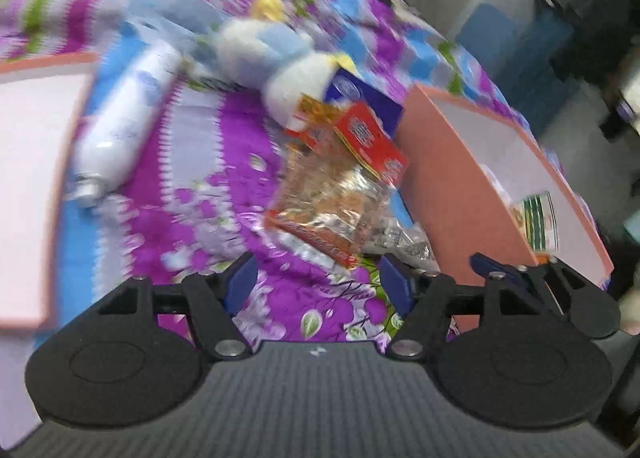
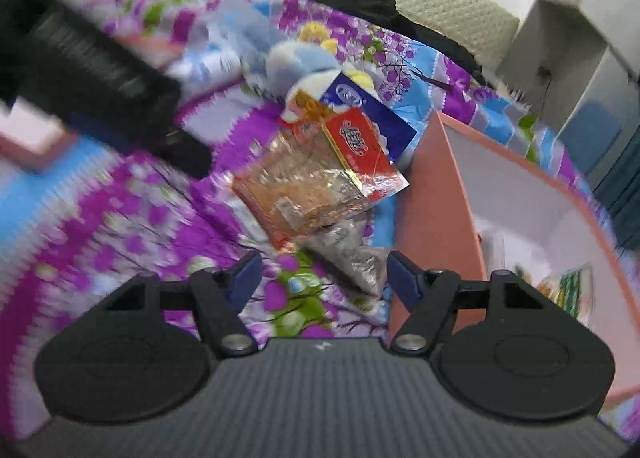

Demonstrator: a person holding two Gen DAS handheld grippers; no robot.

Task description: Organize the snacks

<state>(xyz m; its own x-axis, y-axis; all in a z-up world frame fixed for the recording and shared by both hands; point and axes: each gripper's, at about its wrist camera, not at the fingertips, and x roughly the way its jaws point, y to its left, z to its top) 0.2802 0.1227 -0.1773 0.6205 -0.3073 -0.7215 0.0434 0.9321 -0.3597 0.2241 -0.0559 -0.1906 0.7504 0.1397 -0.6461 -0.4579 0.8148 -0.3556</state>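
A pile of snacks lies on the flowered bedspread: a clear orange bag, a red packet, a blue packet and a silver packet. My left gripper is open just short of the orange bag, with only the bedspread between its fingers. My right gripper is open too; the silver packet's tip lies beside its right finger, untouched. A pink box stands to the right of the pile, with a green-striped packet inside.
A white bottle lies left of the pile. A plush toy sits behind it. A second pink box is at the far left. The left gripper's black body crosses the right wrist view's upper left. Both views are motion-blurred.
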